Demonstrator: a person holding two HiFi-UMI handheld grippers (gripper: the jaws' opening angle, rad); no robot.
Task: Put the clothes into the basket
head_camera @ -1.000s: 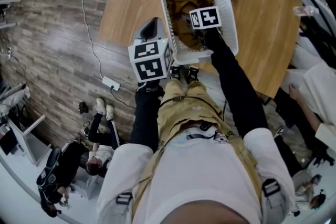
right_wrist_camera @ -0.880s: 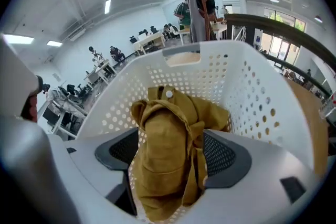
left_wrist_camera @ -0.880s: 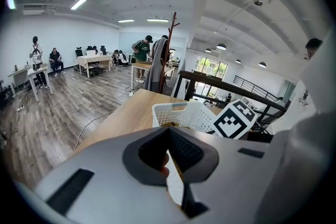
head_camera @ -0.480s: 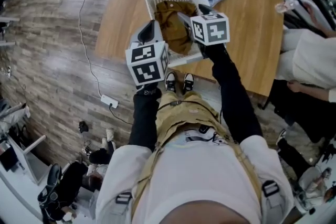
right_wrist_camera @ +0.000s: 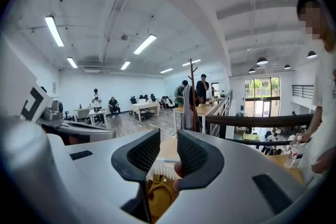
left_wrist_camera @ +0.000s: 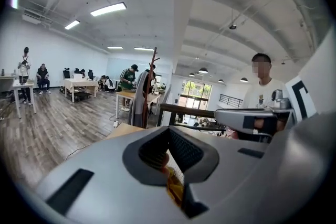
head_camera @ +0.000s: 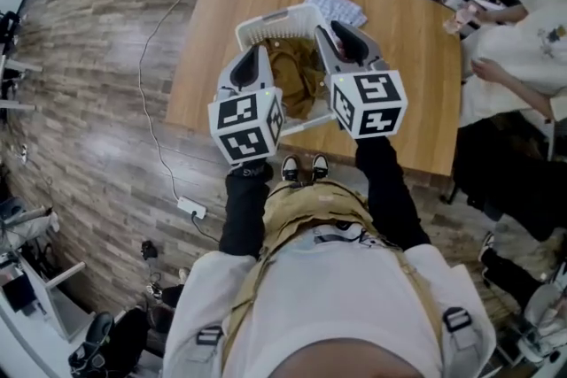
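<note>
Evidently delivered: brown clothes [head_camera: 297, 71] sit in white basket [head_camera: 266, 24] on surface [head_camera: 407, 84]. Left tool [head_camera: 261, 49] hangs above it, pressed together and empty. Right tool [head_camera: 326, 29] is closing on nothing. Checked cloth [head_camera: 341, 6] lies outside the basket, likely next.

Behind the grey plastic left gripper [head_camera: 260, 51], with its black-and-white square-marker cube, a black long sleeve [head_camera: 244, 208] runs back into a white short-sleeved top [head_camera: 337, 297]. A matching second black sleeve [head_camera: 390, 199] lies to its right. Between them show tan strapped trousers [head_camera: 308, 199], black strap buckles [head_camera: 210, 335] and black-and-white shoes [head_camera: 290, 165].
</note>
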